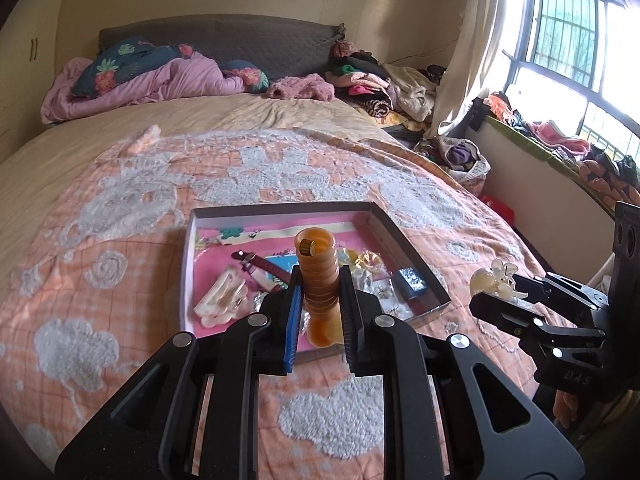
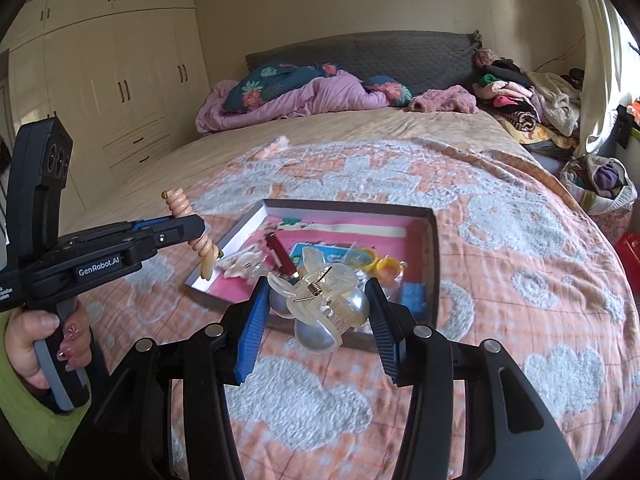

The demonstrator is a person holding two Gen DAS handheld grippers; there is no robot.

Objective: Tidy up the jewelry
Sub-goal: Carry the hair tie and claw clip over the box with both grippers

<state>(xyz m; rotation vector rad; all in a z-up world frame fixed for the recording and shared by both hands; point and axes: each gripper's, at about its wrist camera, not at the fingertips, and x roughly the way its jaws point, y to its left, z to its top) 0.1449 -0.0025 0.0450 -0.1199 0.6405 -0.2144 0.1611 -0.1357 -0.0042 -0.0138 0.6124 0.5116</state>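
I'm over the bed (image 1: 100, 240), its box (image 1: 404, 240) my landmark. Left gripper (image 1: 320, 304), pinched tight on the coil hair tie (image 1: 318, 280), hangs above the box's near edge; it could spring free. Right gripper (image 2: 318, 304), part-open, clamps a clear claw clip (image 2: 320, 300) there; the smooth bulbs may slip.

Left hand-held gripper (image 1: 320, 292) clamped nearly shut, pointing downward, gripped at the handle by a hand (image 2: 48, 344) in a green sleeve. Right hand-held gripper (image 2: 318, 308) partly spread, likewise tilted down.
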